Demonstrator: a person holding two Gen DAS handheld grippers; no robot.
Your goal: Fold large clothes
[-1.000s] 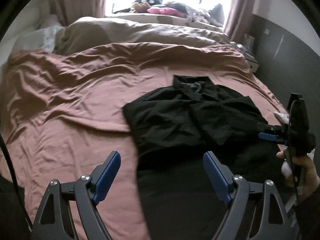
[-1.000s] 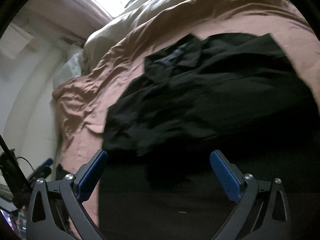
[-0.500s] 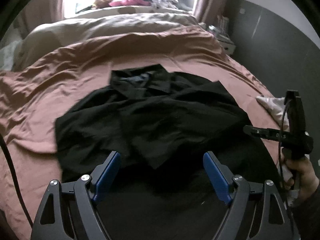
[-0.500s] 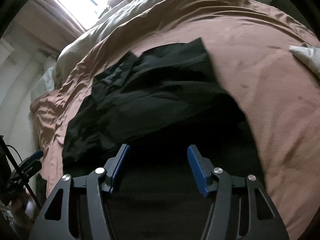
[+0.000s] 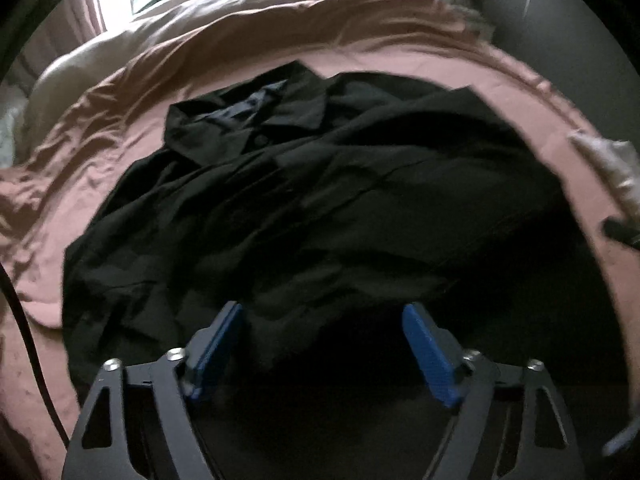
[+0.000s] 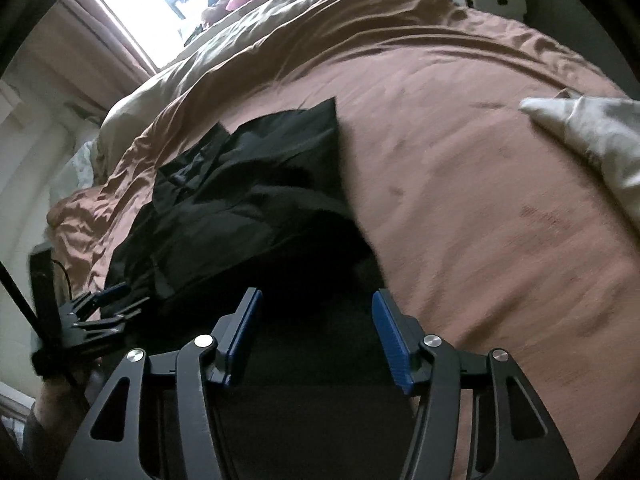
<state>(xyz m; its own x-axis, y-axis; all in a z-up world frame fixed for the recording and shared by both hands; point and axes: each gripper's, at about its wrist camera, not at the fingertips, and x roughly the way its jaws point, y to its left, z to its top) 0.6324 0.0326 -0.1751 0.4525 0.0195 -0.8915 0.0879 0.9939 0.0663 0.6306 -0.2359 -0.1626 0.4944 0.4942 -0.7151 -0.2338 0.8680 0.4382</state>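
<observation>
Now both tools gape over the shirt's near hem: the left tool (image 5: pixel 322 344), jaws just narrowing, and the right tool (image 6: pixel 316 334) grip nothing. Beyond them the black collared shirt (image 5: pixel 320 184) lies rumpled, partly folded, on the bed's pink sheet (image 6: pixel 460 168).

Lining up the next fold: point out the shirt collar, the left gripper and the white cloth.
shirt collar (image 5: pixel 248 114), left wrist view, open neck.
left gripper (image 5: pixel 322 354), left wrist view, between fingertips.
white cloth (image 6: pixel 592 136), right wrist view, its middle.

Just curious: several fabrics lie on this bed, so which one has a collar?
The black shirt, spread on the pink-brown sheet. Its collar points toward the window; the beige duvet and white cloth have none.
</observation>
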